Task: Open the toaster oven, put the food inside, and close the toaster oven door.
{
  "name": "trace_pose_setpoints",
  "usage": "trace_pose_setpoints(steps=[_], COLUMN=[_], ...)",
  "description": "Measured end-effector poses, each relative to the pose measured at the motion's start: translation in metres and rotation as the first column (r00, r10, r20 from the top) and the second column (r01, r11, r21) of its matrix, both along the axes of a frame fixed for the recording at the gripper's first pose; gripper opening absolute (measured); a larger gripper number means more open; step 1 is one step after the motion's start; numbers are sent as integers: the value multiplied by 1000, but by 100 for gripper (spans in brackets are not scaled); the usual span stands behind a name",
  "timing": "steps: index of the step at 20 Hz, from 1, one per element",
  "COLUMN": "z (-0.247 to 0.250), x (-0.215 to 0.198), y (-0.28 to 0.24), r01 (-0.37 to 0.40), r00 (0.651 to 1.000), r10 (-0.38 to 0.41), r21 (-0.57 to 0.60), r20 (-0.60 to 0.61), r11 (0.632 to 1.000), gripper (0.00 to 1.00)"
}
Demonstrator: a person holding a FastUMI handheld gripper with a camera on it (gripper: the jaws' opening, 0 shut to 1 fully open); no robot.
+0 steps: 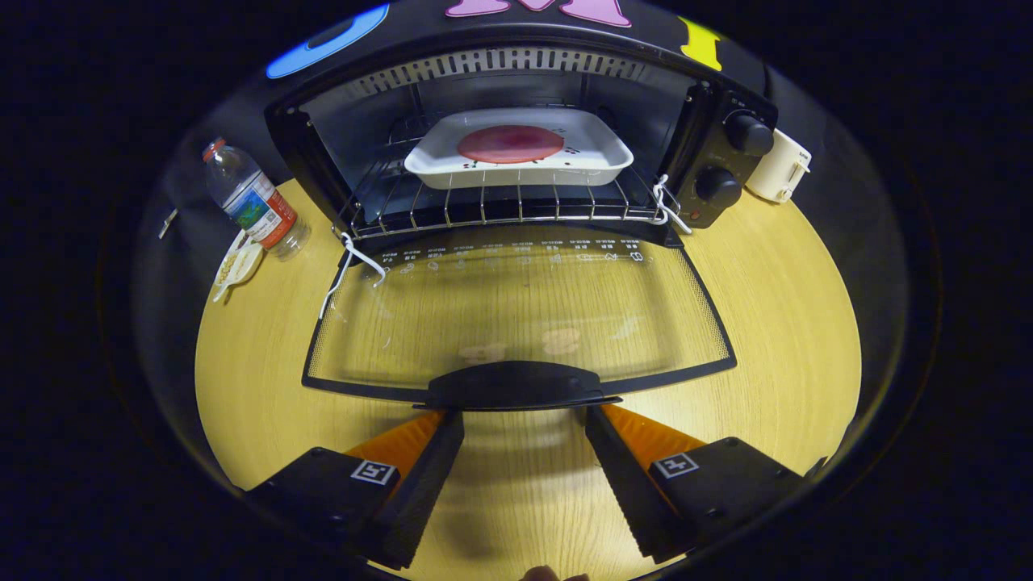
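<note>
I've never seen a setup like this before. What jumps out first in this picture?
The toaster oven stands wide open on the wooden table, with a white dish of round pink food on its wire rack. Its glass door lies folded down flat toward the camera, and the tool sits open with its fingers just short of the door handle. A water bottle leans left of the oven.

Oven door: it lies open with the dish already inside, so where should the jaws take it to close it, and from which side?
Take the handle at the door's free edge, coming from the front. It sticks out just ahead of the open gripper, centred between its fingers.
</note>
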State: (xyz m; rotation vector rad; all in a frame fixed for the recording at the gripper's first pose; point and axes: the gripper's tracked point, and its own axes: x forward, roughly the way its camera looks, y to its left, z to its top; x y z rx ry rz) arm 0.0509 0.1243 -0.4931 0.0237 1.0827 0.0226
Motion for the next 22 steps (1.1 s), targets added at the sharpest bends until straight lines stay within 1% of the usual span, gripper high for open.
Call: trace_pose_setpoints(steps=[4,9,14,16,18,20,22], z=[16,48,84,106,140,181,207], x=[-3,-4,12,24,37,52,57], y=[0,0,-8,-11,-12,-13,-23], r01=[-7,-6,36,48,52,44,36], r00=[1000,994,975,959,934,899,864], r10=[7,-2,-62,-85,-106,-122,-128], r21=[27,77,124,140,164,190,195], r20=[30,105,212,271,341,420,488], r11=[1000,997,992,989,985,981,980], gripper=[99,99,99,100,100,100,99])
